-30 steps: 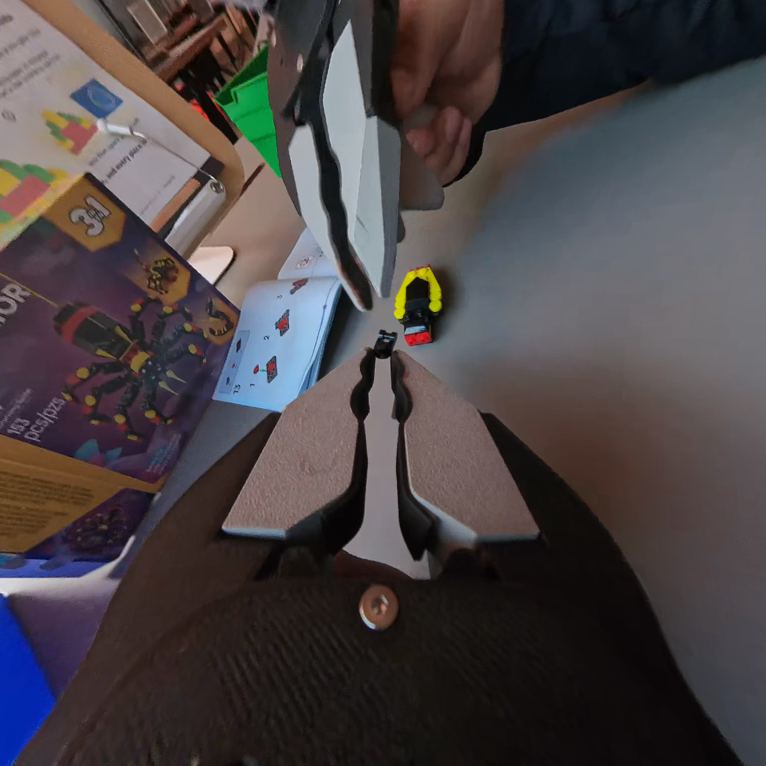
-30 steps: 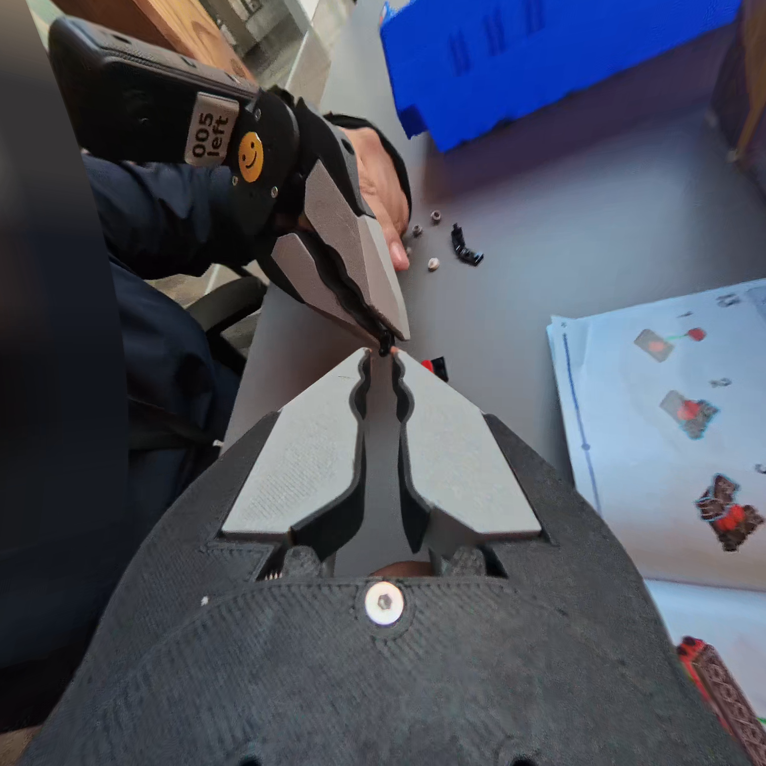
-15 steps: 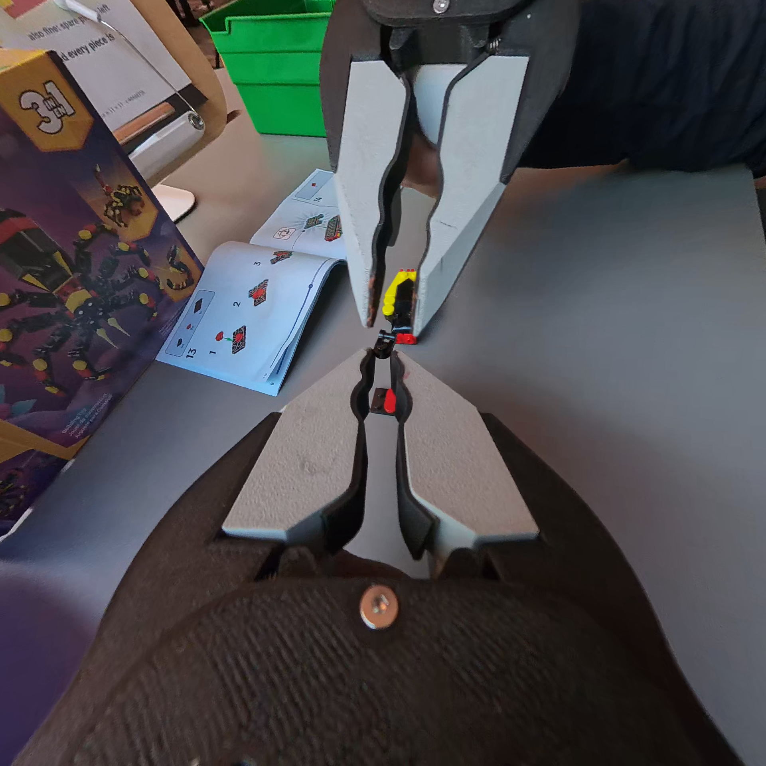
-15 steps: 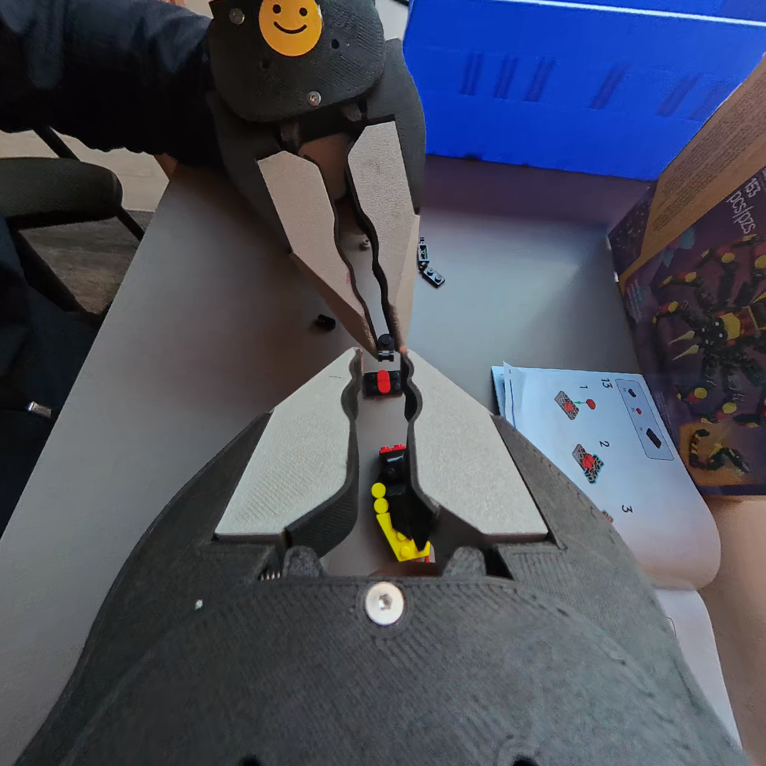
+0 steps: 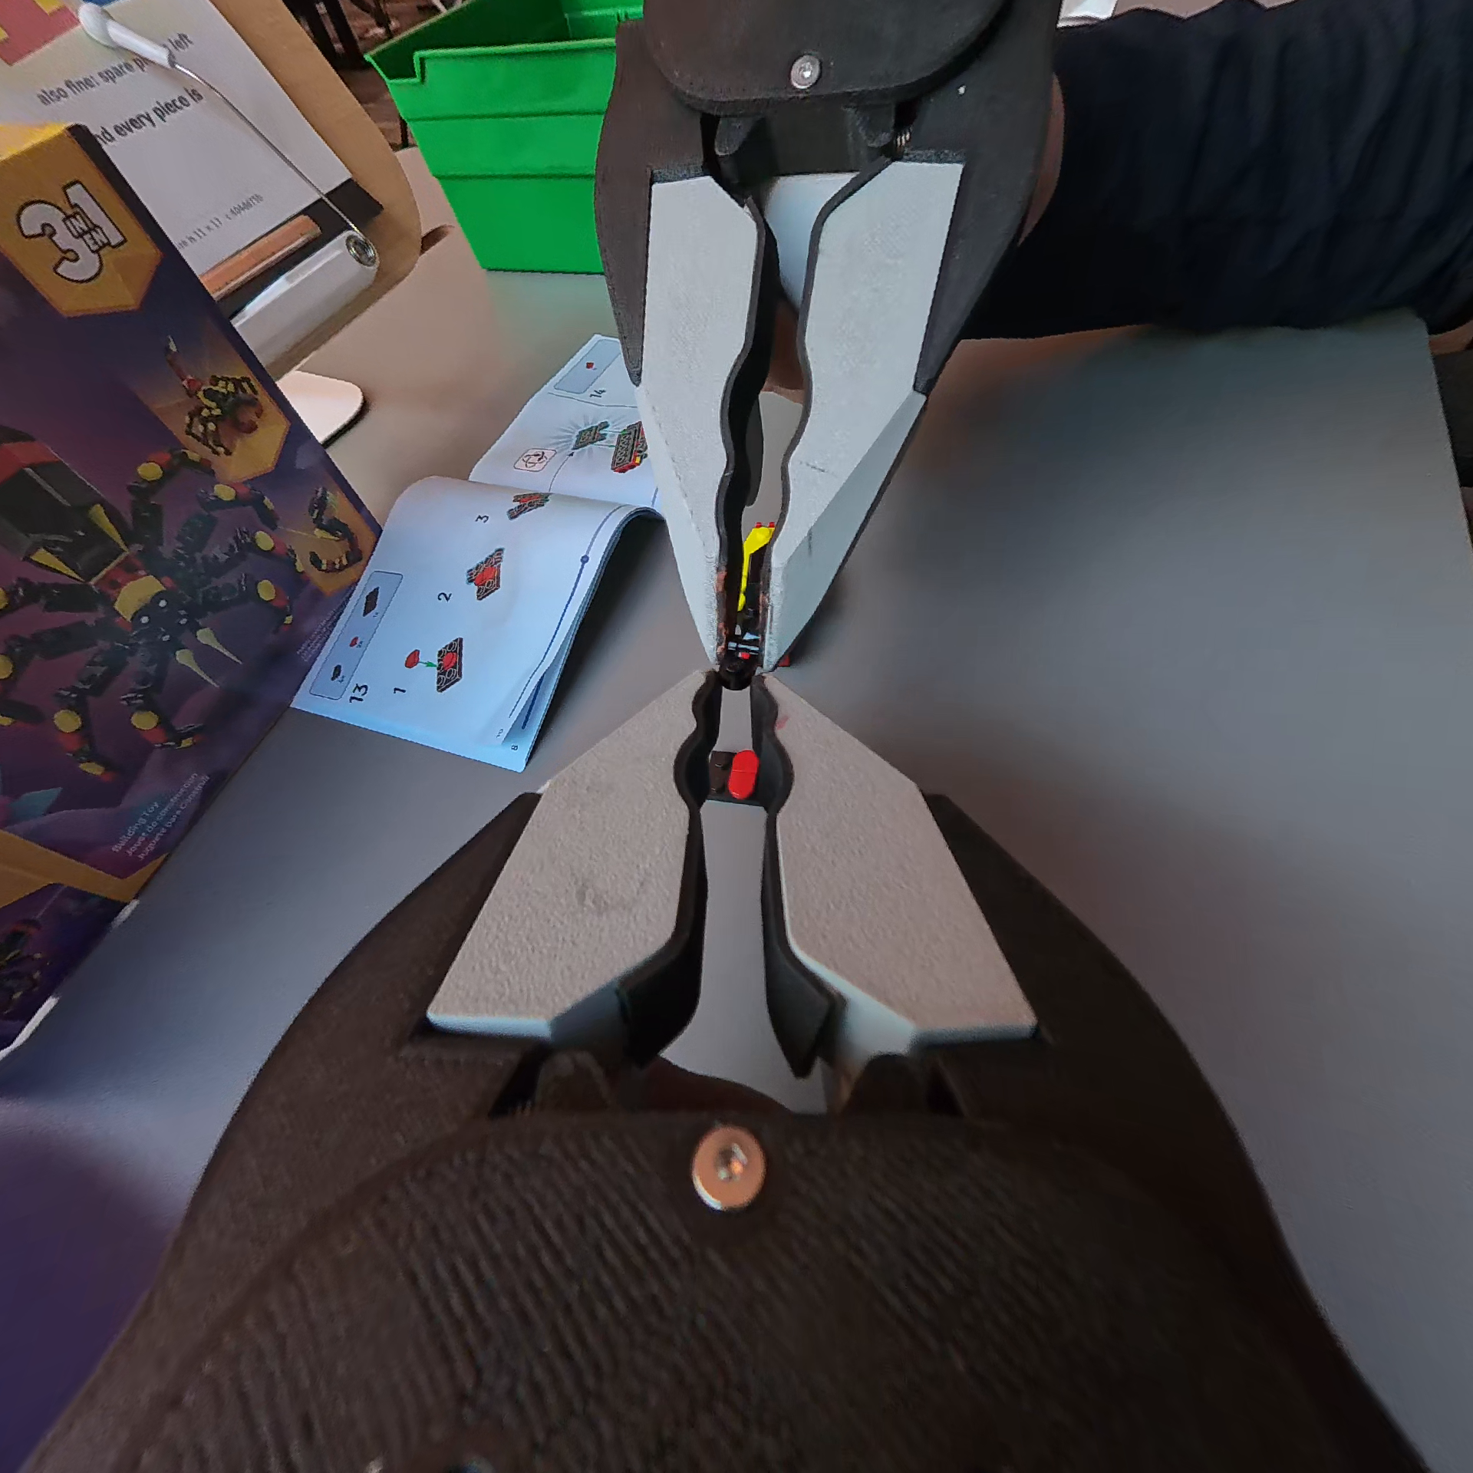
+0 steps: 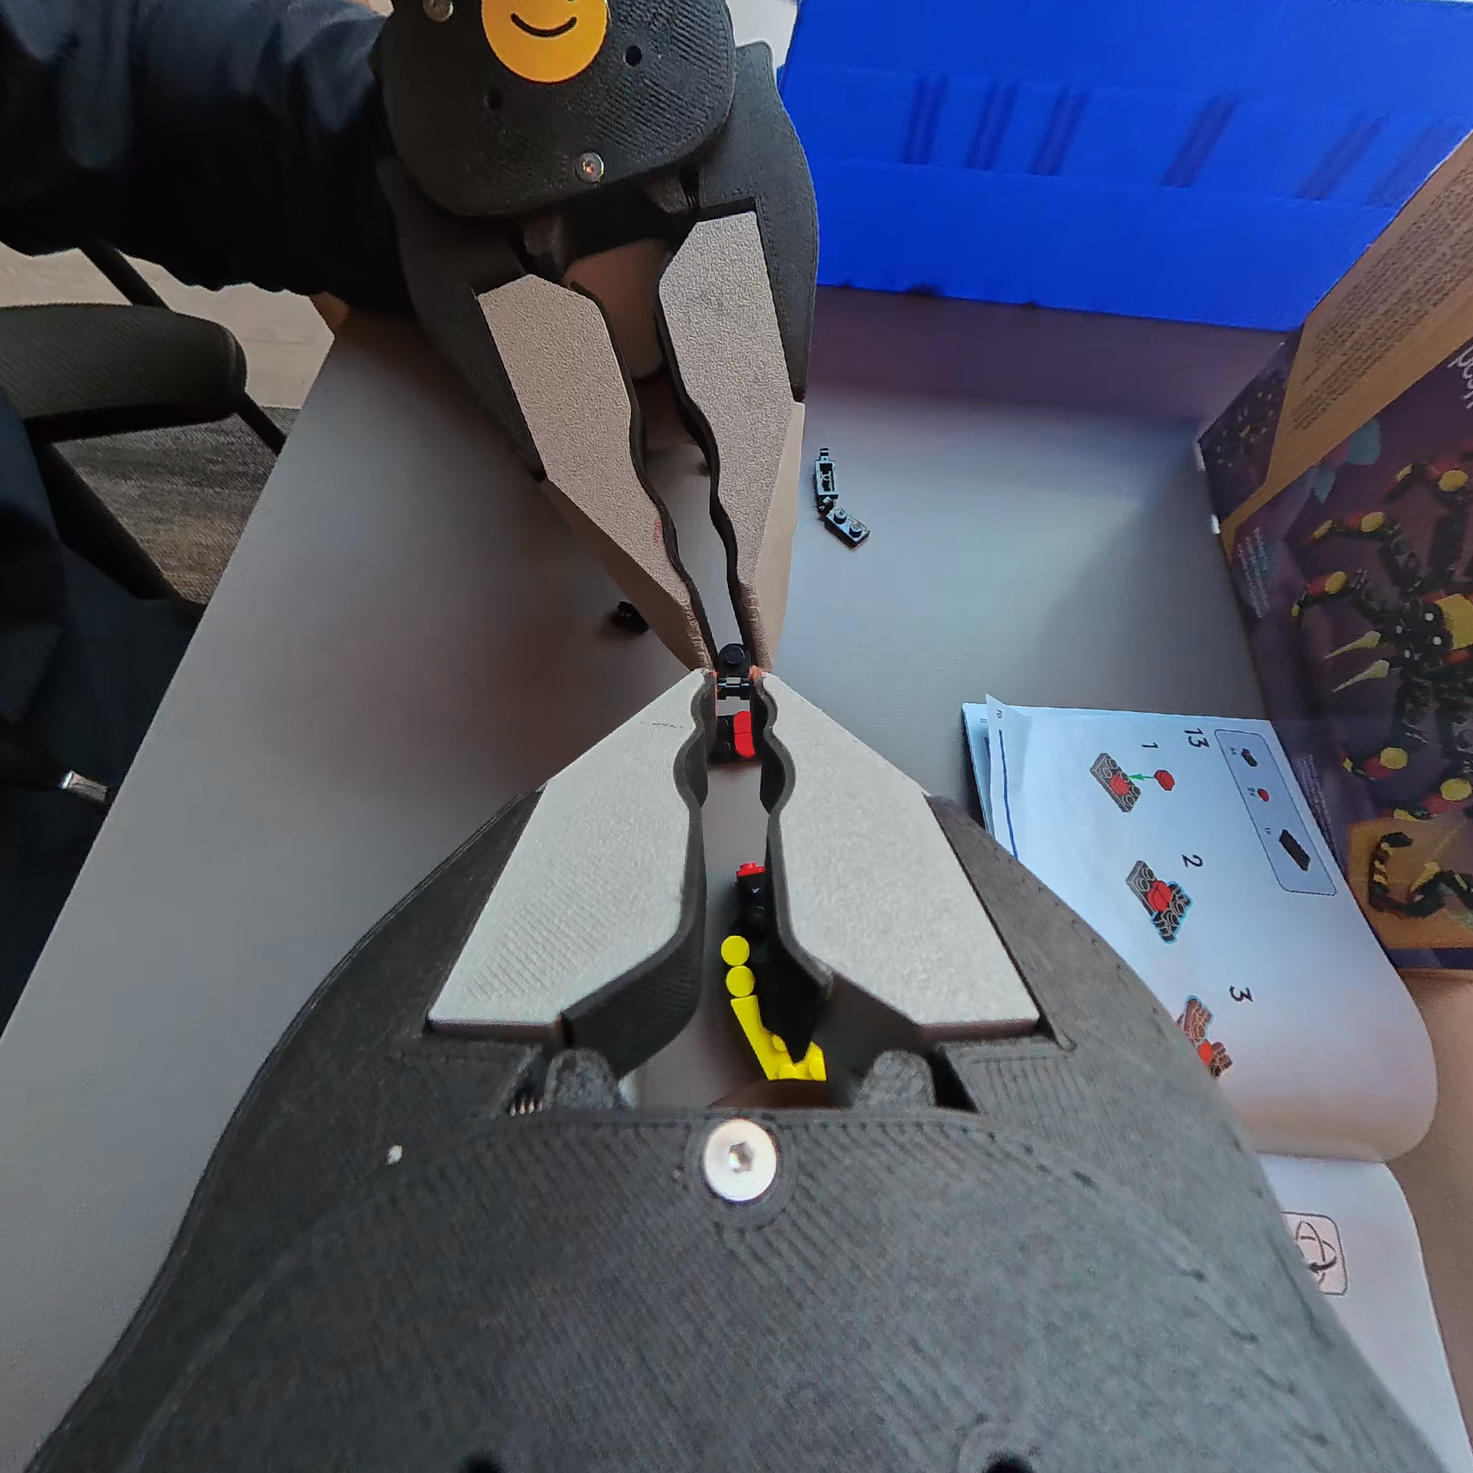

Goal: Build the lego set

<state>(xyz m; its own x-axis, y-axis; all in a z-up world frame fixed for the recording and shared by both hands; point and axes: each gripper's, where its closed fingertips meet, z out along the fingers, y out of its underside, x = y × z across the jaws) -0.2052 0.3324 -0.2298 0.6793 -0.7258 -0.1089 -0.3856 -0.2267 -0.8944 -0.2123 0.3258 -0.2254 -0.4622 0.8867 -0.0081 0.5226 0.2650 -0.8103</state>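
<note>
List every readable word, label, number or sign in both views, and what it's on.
Writing not quoted; its bearers:
Purple set box: badge, small print on the front.
Open instruction booklet: step numbers beside diagrams.
White sheet on the clip stand: printed lines.
Left tongs: round yellow sticker, a picture, no words.

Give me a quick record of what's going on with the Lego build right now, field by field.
Left tongs: shut on a small black piece
Right tongs: tip to tip with the left tongs, tips flanking the same piece; grip unclear
On the table below: red-and-black piece, yellow-and-black build
Off to the side: open booklet, box
</note>
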